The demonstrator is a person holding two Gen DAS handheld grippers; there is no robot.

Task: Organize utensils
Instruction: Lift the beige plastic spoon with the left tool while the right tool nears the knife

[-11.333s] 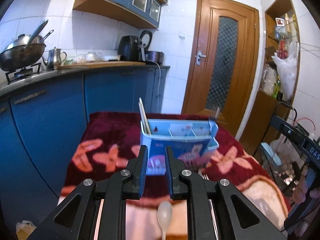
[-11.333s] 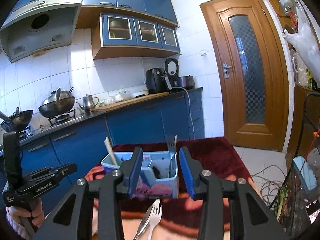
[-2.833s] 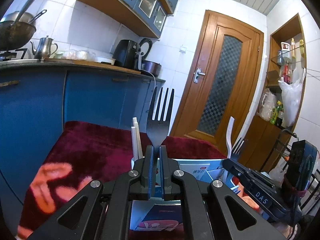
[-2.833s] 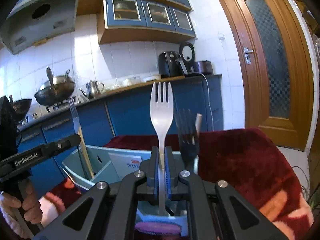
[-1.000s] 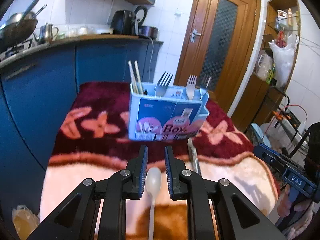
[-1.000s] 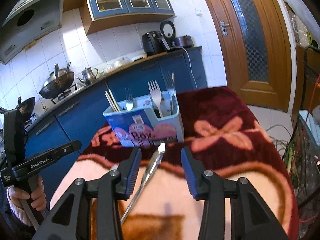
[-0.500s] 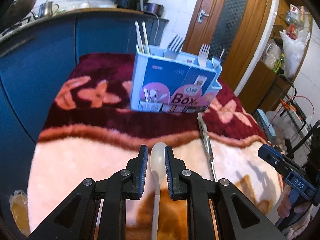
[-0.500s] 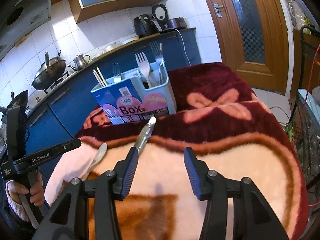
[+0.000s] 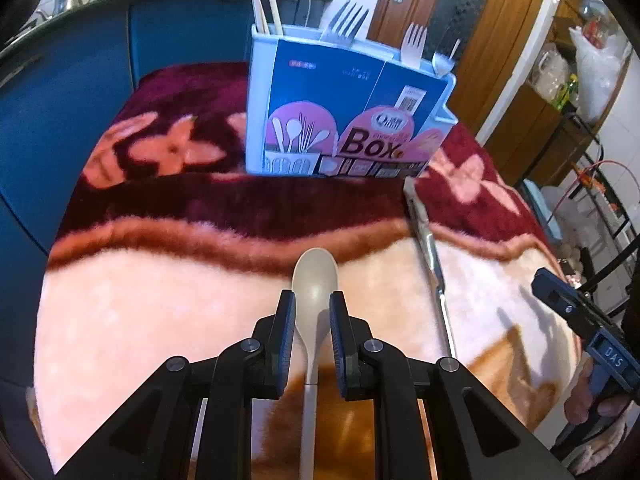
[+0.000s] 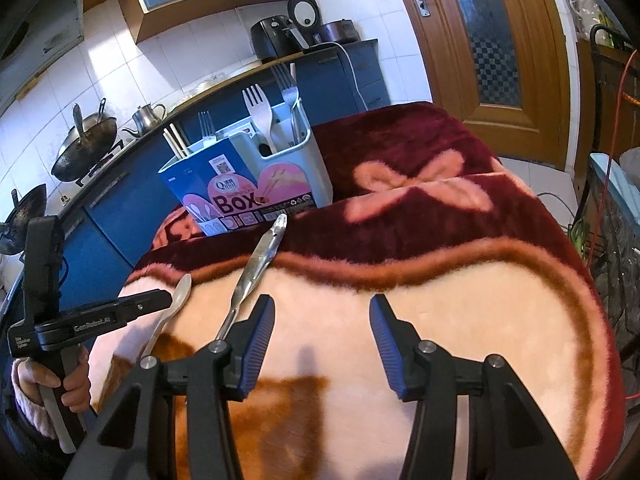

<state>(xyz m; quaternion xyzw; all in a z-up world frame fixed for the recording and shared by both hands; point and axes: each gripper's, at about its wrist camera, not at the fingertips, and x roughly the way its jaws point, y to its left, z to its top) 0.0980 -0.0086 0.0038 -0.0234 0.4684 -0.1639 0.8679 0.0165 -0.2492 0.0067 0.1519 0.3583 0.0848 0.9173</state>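
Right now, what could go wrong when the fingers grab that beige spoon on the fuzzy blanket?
1. The left gripper straddles the beige plastic spoon near its rounded bowl, so it might slip or tip when lifted.
2. The soft pink and maroon blanket could snag the fingers.
3. The shiny metal knife lies close beside and might get bumped.

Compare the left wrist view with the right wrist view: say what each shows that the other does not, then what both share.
Only the left wrist view shows the left claw open astride the beige spoon and a white bag. Only the right wrist view shows the right claw open over bare blanket, plus the wok. Both show the utensil box, its forks, chopsticks and the metal knife.
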